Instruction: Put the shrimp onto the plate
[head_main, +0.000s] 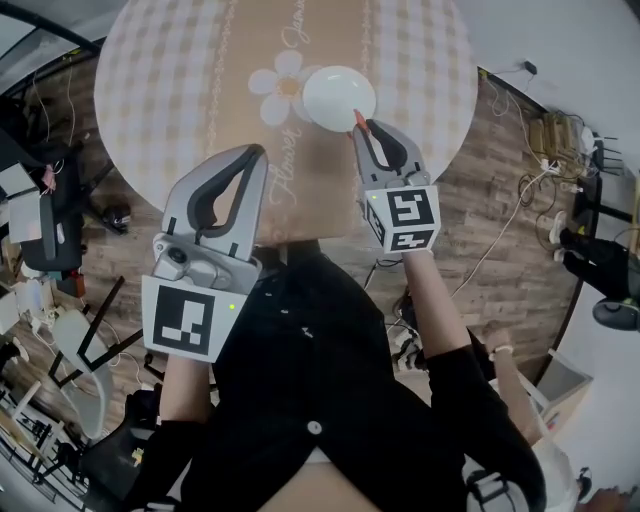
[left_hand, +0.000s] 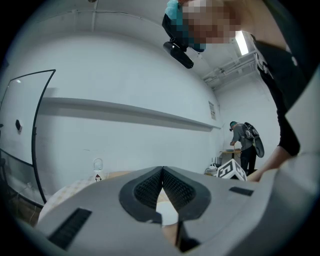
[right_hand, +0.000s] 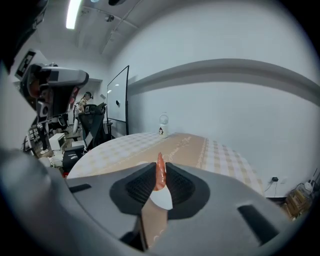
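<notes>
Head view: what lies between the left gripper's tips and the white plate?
Only bare tablecloth with its printed daisy lies between the left gripper and the white plate; the head view shows it.

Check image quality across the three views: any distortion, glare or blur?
Head view: wide-angle bending toward the edges, white plate nearly blown out, otherwise sharp. Left gripper view: strong fisheye, dark corners, ceiling light glaring at upper right. Right gripper view: same fisheye and dark corners; shrimp between the jaws is crisp.
</notes>
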